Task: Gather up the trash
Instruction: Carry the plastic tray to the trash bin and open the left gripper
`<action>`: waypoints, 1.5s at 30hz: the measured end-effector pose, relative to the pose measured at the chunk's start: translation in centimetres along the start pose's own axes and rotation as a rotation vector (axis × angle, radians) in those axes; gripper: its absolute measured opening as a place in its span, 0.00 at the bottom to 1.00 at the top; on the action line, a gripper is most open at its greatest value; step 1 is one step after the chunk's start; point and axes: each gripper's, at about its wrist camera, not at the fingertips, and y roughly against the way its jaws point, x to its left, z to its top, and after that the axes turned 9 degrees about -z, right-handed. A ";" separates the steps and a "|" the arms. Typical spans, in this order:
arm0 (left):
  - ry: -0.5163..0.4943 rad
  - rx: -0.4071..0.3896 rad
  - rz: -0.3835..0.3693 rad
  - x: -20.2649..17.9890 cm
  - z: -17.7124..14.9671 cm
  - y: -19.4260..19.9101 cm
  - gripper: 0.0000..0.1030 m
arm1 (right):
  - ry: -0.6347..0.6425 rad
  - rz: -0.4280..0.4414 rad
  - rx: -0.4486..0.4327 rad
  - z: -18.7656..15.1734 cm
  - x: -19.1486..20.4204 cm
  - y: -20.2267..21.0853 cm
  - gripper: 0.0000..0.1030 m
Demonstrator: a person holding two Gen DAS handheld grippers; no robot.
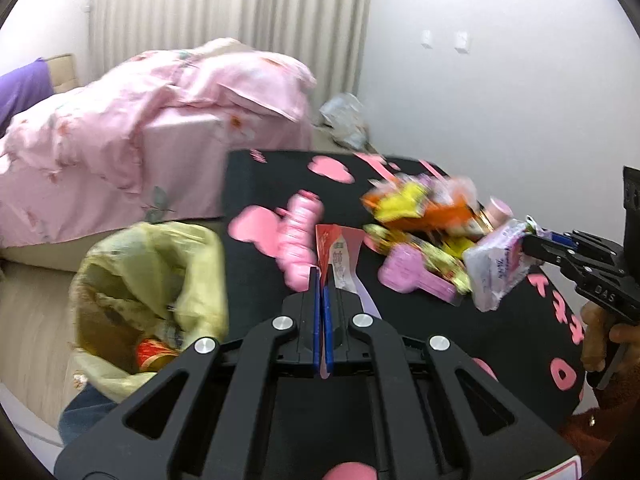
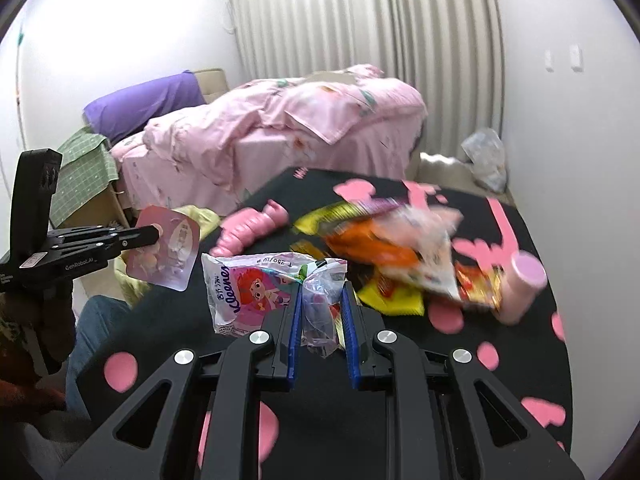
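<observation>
My left gripper [image 1: 322,274] is shut on a red and pink flat wrapper [image 1: 340,258], held above the table's left part beside the bin; it shows in the right wrist view [image 2: 168,254] too. My right gripper [image 2: 320,292] is shut on a crumpled Kleenex tissue pack [image 2: 256,292], which also shows at the right of the left wrist view [image 1: 496,264]. A bin lined with a yellow bag [image 1: 148,300] stands left of the table, with trash inside. A pile of orange and yellow snack wrappers [image 2: 384,252] lies on the black table [image 2: 440,360].
A pink ribbed bottle [image 2: 250,226] lies on the table. A pink cylinder [image 2: 522,284] stands at the right. A purple flat tool [image 1: 416,278] lies by the wrappers. A bed with pink bedding [image 2: 280,128] is behind. A clear bag [image 2: 484,160] lies by the wall.
</observation>
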 end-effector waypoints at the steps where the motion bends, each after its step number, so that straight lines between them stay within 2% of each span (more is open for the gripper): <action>1: 0.025 -0.024 0.024 1.4 0.3 0.9 0.02 | 0.019 0.007 -0.011 0.7 0.8 -0.1 0.18; 7: 0.161 -0.140 0.165 8.6 0.9 5.8 0.02 | 0.101 0.067 -0.055 5.3 5.4 -2.3 0.18; 13: 0.294 -0.212 0.242 14.6 0.4 8.2 0.02 | 0.193 0.154 -0.008 8.7 12.0 -8.0 0.18; 16: 0.320 -0.201 0.275 16.0 0.0 7.6 0.02 | 0.246 0.192 0.035 9.1 15.3 -11.4 0.18; 23: 0.346 -0.127 0.267 17.2 -1.5 4.3 0.02 | 0.329 0.241 0.112 8.4 21.3 -16.6 0.18; 28: 0.391 -0.118 0.273 18.5 -2.4 3.7 0.02 | 0.357 0.251 0.151 7.9 23.2 -18.7 0.18; 34: 0.429 -0.090 0.243 19.4 -3.7 2.4 0.02 | 0.368 0.271 0.178 7.9 23.7 -20.1 0.19; 35: 0.436 -0.092 0.243 19.5 -3.8 2.3 0.04 | 0.370 0.270 0.180 7.8 23.8 -20.3 0.20; 36: 0.438 -0.103 0.243 19.6 -3.9 2.3 0.11 | 0.370 0.266 0.180 7.7 23.8 -20.4 0.24; 37: 0.437 -0.111 0.242 19.7 -3.9 2.4 0.17 | 0.368 0.269 0.181 7.6 23.7 -20.5 0.32; 38: 0.439 -0.114 0.244 19.7 -3.8 2.4 0.33 | 0.363 0.283 0.183 7.6 23.5 -20.6 0.36; 39: 0.448 -0.124 0.244 19.7 -3.8 2.6 0.41 | 0.357 0.291 0.184 7.5 23.3 -20.5 0.40; 45: 0.450 -0.149 0.265 19.1 -2.9 3.7 0.51 | 0.337 0.281 0.175 7.1 21.4 -18.9 0.41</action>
